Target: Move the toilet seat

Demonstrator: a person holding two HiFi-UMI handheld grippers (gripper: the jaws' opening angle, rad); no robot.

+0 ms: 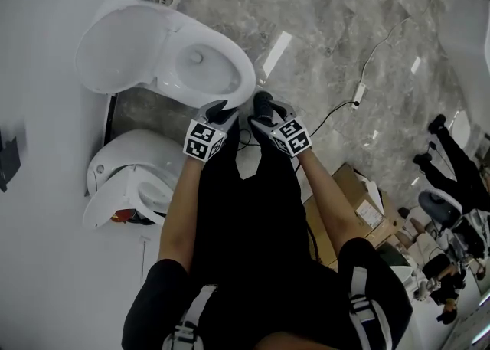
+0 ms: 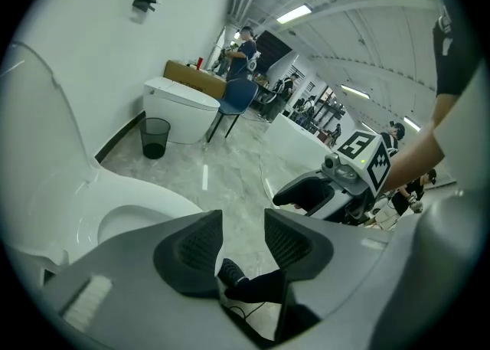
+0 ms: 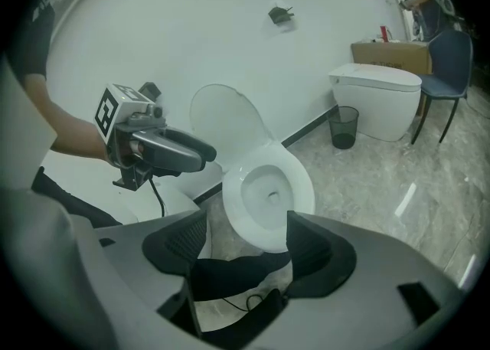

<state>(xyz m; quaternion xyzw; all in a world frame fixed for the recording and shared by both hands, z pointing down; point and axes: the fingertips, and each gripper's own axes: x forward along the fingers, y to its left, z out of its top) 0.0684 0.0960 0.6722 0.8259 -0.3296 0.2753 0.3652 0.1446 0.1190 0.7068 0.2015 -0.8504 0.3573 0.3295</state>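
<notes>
I hold the left tool (image 2: 243, 217) with its jaws apart and nothing between them. The right tool (image 3: 248, 220) is spread wider and is also empty. Both hover side by side just in front of the toilet bowl (image 1: 205, 65). The toilet seat (image 1: 115, 48) stands raised against the wall (image 1: 38, 188), and neither tool touches it.

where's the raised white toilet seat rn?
Head view, upper left: the raised white toilet seat leans back toward the white wall, behind the open white bowl; left gripper and right gripper hover near the bowl's front.
</notes>
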